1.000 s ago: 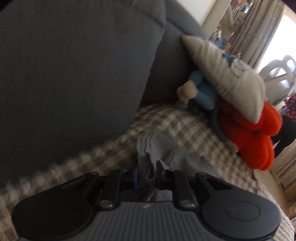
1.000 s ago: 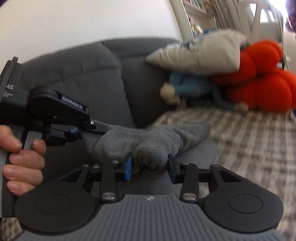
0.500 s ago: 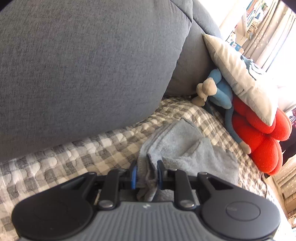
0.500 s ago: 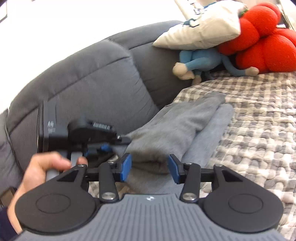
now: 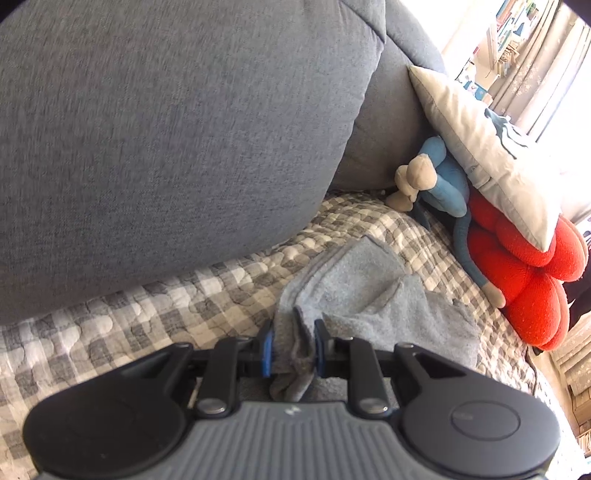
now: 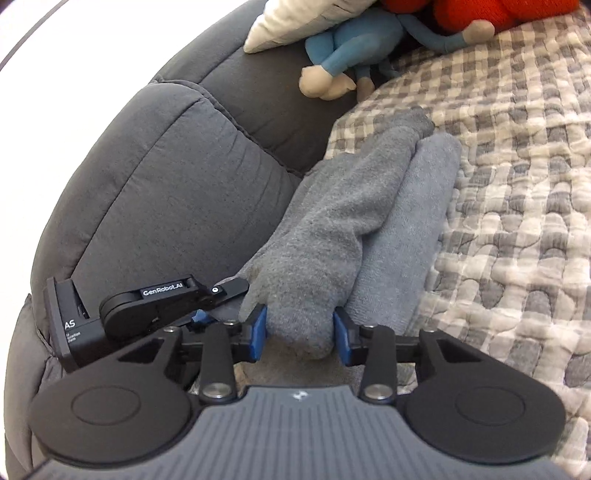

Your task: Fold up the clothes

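Right wrist: sock (image 6: 332,236) seemingly between fingers (image 6: 257,332).

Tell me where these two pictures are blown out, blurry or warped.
Left wrist view: the window is blown out at upper right, the sofa cushion slightly soft. Right wrist view: the wall is washed white, fisheye bends the checked blanket, and the grey garment is sharp.

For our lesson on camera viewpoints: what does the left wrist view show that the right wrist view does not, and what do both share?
Only the left wrist view shows the curtains and bookshelf by the window.

Only the right wrist view shows the left hand-held gripper from the side, next to the right hand-held gripper.

Both show the grey garment clamped, lying on the checked blanket, the grey sofa, blue toy monkey, red cushion and white pillow.
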Available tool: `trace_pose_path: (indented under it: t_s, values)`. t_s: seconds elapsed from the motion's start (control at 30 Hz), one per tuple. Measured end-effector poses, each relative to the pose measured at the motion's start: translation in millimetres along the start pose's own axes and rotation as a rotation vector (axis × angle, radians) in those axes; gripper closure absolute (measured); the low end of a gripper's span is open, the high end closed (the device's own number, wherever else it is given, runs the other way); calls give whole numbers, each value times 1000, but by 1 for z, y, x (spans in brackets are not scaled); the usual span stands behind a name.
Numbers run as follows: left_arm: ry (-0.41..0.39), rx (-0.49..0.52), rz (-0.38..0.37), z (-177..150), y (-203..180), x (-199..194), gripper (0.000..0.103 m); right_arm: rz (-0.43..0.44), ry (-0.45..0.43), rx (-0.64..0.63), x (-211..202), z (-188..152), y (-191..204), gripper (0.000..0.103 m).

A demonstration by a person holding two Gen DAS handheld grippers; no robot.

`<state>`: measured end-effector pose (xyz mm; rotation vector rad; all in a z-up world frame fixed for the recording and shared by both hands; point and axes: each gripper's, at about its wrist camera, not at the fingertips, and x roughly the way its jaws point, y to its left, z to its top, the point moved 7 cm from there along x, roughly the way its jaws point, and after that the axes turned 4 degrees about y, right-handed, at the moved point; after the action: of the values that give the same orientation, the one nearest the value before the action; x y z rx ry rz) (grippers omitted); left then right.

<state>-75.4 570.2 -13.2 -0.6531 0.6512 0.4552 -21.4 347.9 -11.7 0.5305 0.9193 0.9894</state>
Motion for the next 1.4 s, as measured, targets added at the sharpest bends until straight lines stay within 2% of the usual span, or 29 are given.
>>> trace_pose_path:
  t_s: [0.13, 0.27, 0.4, 0.63, 0.7, 0.8, 0.93, 1.0, 1.07, 1.13, 1.23, 1.4]
  values:
    - [-37, 22, -14, 2, -5, -5, 81, 36, -59, -9, -19, -6, 19, 63]
    - [-3, 3, 46, -3, 7, 11, 81, -15, 42, 46, 2, -31, 2, 63]
    - [-29, -3, 21, -2, 8, 8, 80, 68, 6, 72, -6, -25, 8, 63]
    - [-87, -40, 19, 6, 13, -4, 80, 53, 11, 28, -7, -34, 17, 63]
    - [-58, -2, 61, -2, 13, 5, 78, -1, 28, 27, 0, -38, 13, 62]
    - [-44, 6, 72, -9, 14, 9, 77, 3, 61, 79, 7, -41, 3, 58]
    - [-75, -12, 74, -5, 18, -8, 69, -33, 119, -35, -2, -34, 11, 54]
    - [-110, 2, 87, -3, 17, -23, 67, -28, 101, -41, -14, -25, 10, 54]
    - [-132, 19, 78, -5, 12, -36, 63, -9, 49, 5, -29, -10, 2, 54]
    - [-139, 46, 51, -11, 2, -47, 63, -8, -5, 59, -41, 5, -11, 54]
    - [-141, 143, 4, -28, -28, -58, 60, -30, -80, 133, -56, 25, -34, 53]
    - [-96, 273, -43, -66, -71, -46, 56, -96, -98, 70, -57, 25, -39, 52]
